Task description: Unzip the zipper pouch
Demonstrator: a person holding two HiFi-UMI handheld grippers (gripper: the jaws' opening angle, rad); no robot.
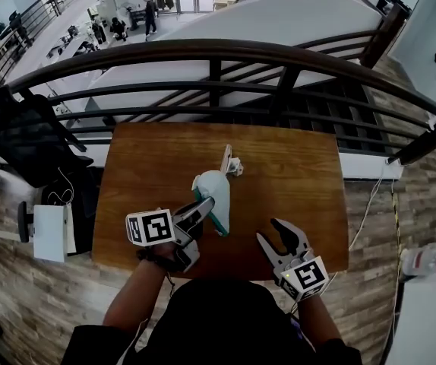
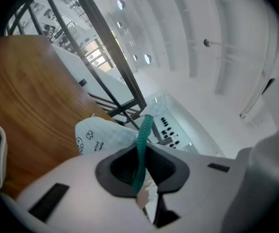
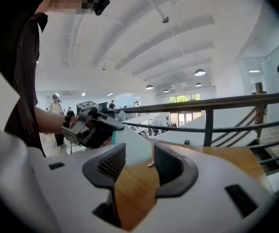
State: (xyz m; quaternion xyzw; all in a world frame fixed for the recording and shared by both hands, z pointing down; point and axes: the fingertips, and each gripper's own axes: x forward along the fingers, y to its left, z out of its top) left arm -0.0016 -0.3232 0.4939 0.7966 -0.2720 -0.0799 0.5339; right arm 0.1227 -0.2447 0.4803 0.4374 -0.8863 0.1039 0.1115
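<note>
1. A white fabric zipper pouch (image 1: pixel 213 187) with small dark printed drawings and a teal zipper (image 1: pixel 219 222) is above the middle of the brown wooden surface (image 1: pixel 294 173). It stands on end, with its teal zipper edge on the side toward the person.
2. The left gripper (image 1: pixel 203 207) has the pouch by that zipper edge. In the left gripper view its jaws are nearly together, and the teal zipper (image 2: pixel 143 135) runs straight down between the dark pads (image 2: pixel 111 168), which clamp it.
3. In that same view the white body of the pouch (image 2: pixel 100 135) bulges out beyond the left gripper (image 2: pixel 139 166), with the wooden surface (image 2: pixel 27 91) behind it.
4. The right gripper (image 1: pixel 273 233) is above the near right part of the surface, well apart from the pouch.
5. In the right gripper view the jaws of the right gripper (image 3: pixel 134 164) stand clearly apart, with only bare wood (image 3: pixel 227 159) showing between them. It holds nothing.
6. That view also shows the left gripper (image 3: pixel 93 125) and the pouch (image 3: pixel 130 144) off to its left.
7. A thin pale strip (image 1: pixel 226 159) with a small white piece at its side lies on the surface just beyond the pouch. Whether it is joined to the pouch cannot be told.
8. A dark curved metal railing (image 1: pixel 218 52) runs along the far side of the surface.
</note>
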